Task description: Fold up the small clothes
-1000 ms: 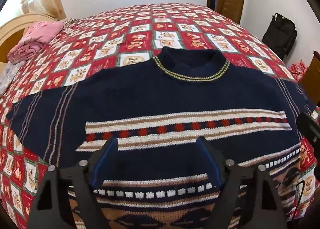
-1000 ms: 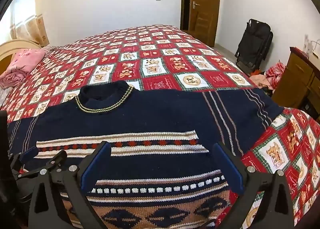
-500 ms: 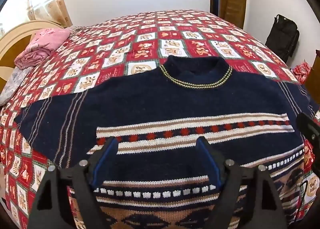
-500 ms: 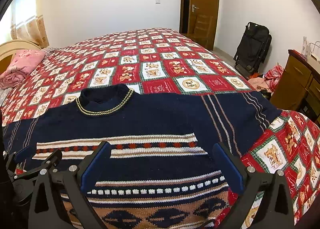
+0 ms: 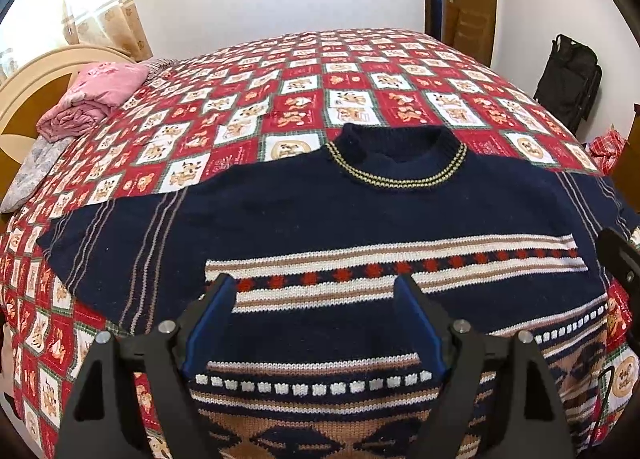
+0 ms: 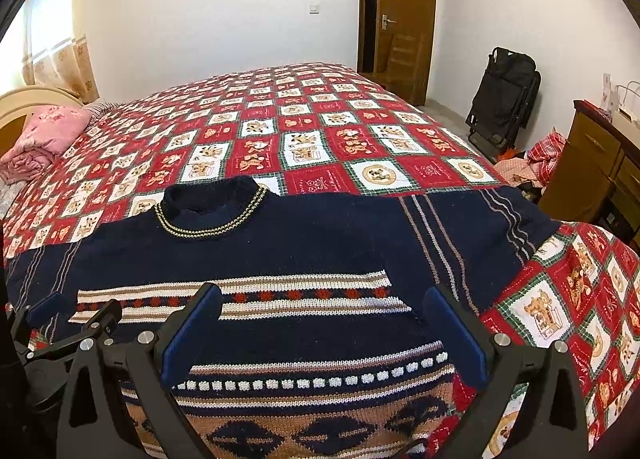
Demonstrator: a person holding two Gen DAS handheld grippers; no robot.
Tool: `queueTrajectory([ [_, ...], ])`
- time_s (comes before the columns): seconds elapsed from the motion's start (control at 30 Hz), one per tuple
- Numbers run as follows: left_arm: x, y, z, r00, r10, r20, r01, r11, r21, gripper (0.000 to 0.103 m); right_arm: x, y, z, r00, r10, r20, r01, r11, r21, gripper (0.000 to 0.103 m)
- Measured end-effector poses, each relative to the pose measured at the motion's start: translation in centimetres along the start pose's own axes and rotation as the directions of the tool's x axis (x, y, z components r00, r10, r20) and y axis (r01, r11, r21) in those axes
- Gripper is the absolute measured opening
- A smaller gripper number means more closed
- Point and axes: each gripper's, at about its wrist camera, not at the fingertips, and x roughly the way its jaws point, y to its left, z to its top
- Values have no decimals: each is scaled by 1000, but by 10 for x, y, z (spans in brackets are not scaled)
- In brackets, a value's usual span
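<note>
Bed [image 5: 400,71] with a red, white and green patchwork quilt fills both views; I see its cream headboard [image 5: 28,87] at far left. Sweater [image 5: 320,211], navy knit, lies flat and face up on the near part of the quilt, collar [image 5: 396,157] pointing away from me, both sleeves spread sideways. Its left sleeve [image 5: 108,243] carries thin pale stripes; the right sleeve [image 6: 480,227] reaches toward the bed's right edge. Cream, tan and red bands cross the chest, with a brown diamond pattern at the hem nearest me.

Pink folded bedding [image 5: 96,95] sits by the headboard, well apart from the sweater. A black folded stroller-like frame [image 6: 504,95] leans on the far right wall, with a wooden cabinet [image 6: 596,163] nearer on the right.

Left gripper [image 5: 316,323] hovers above the lower chest of the sweater, blue pads wide apart, nothing between them. Right gripper [image 6: 320,329] sits over the sweater's lower right side, likewise spread wide and empty. I cannot tell whether either one touches the knit.
</note>
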Motion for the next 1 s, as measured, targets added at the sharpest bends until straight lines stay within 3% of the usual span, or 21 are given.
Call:
queueTrajectory([
  [0.37, -7, -1, 0, 1000, -18, 3, 18, 1000, -7, 84, -3, 0, -1, 1000, 3, 1, -3, 1000, 6, 102],
  [0.53, -12, 1, -9, 994, -101, -41, 99, 994, -46, 88, -5, -3, -3, 1000, 5, 0, -5, 1000, 17, 102],
  [0.7, -24, -9, -44, 975, -187, -123, 180, 981, -68, 90, -7, -11, -6, 999, 35, -11, -34, 998, 55, 102],
  [0.8, -37, -27, -70, 961, -212, -176, 218, 976, 19, 90, -8, -15, -5, 999, 31, -11, -31, 998, 55, 102],
  [0.93, -53, -44, -78, 963, -172, -209, 207, 965, 160, 90, -11, -24, -2, 1000, 25, 1, -25, 997, 75, 102],
  [0.97, -57, -44, -77, 961, -186, -203, 221, 961, 166, 91, -11, -27, -1, 1000, 22, 5, -23, 996, 82, 102],
  [1.0, -59, -43, -74, 952, -225, -208, 260, 952, 159, 99, -11, -30, 0, 1000, 19, 8, -20, 996, 89, 102],
])
